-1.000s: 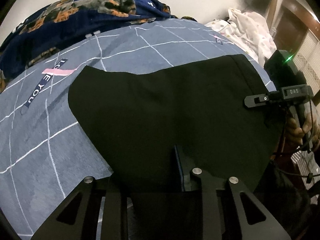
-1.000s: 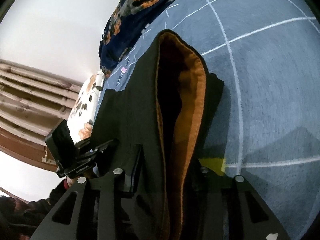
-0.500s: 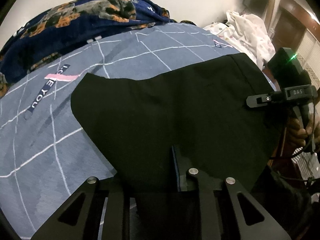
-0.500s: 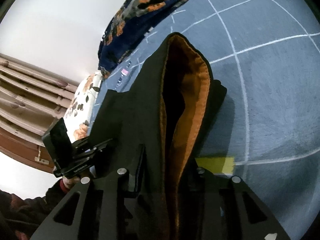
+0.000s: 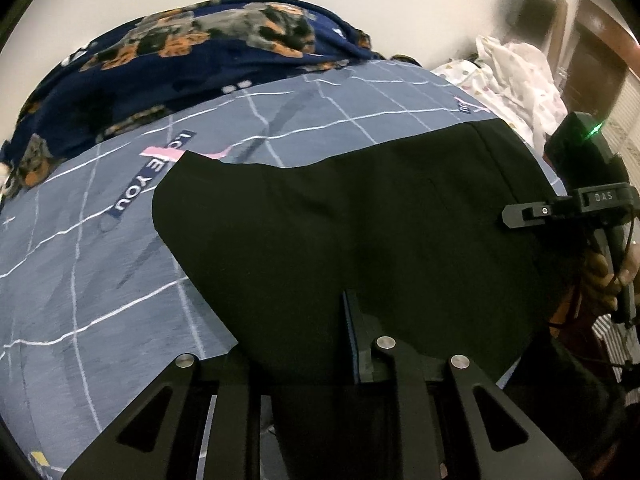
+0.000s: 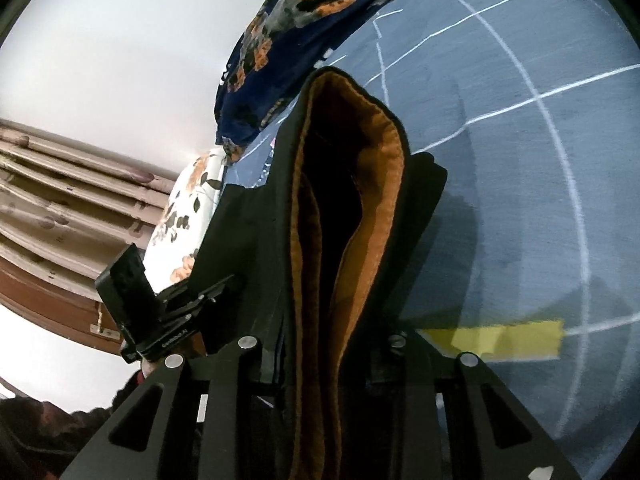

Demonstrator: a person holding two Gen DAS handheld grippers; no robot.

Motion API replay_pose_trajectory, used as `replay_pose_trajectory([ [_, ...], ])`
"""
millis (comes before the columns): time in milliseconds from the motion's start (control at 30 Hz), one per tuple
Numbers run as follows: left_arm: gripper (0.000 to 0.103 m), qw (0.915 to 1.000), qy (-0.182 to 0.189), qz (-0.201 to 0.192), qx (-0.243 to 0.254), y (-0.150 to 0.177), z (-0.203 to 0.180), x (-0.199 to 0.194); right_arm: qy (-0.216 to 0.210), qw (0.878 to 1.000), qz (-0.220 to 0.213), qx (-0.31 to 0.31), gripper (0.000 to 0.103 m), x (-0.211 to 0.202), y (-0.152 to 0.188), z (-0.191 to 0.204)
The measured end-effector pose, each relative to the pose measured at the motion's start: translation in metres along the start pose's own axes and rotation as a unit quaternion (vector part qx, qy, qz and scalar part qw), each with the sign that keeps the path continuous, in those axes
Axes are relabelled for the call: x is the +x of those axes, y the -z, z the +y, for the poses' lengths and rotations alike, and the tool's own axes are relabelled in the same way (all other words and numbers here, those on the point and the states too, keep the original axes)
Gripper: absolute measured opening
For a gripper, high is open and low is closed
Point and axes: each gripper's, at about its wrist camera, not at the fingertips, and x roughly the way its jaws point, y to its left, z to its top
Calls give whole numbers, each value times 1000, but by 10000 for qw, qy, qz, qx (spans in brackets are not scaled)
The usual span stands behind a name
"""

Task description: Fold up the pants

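Left claw (image 5: 308, 340) is clamped on the near edge of the black pants (image 5: 360, 232); cloth fills the gap btwn its fingers, w/ only the right finger's blue-edged pad showing through. From that grip the pants spread out flat across the grey-blue checked bedsheet (image 5: 100, 280): rounded corner at far left, just covering part of the pink-and-navy printed strip (image 5: 148, 180), the far edge running right toward the white spotted cloth (image 5: 516, 76) heaped at the bed's edge. A navy blanket w/ orange pattern (image 5: 192, 44) is bunched along the wall behind, well apart from the pants.

Right claw (image 5: 532, 214) sits at the right side of the garment. Its own cam shows it closed on a thick bunch of the pants (image 6: 256, 240), the orange lining (image 6: 384, 168) gaping open like a mouth just ahead of the fingers. A yellow strip (image 6: 496, 338) lies on the sheet (image 6: 540, 200) just right of the claw.

Step in hand, imo: both ends of the near edge gripped, fold abt to be carried over. Probably early-to-mid task, since the piece looks wide and only partly layered. Next move calls for lifting both claws together, keeping the edge taut and level, then laying it onto the far edge so corners match. Risk: thick lined end slips or drags the lower layer.
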Motion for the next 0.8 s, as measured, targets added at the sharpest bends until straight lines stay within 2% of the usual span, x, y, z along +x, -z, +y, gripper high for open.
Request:
replay_pose_trajectory([
  [800, 19, 9976, -489, -157, -458, 4, 76, -20, -159, 9989, 357, -271, 26, 60, -26, 42],
])
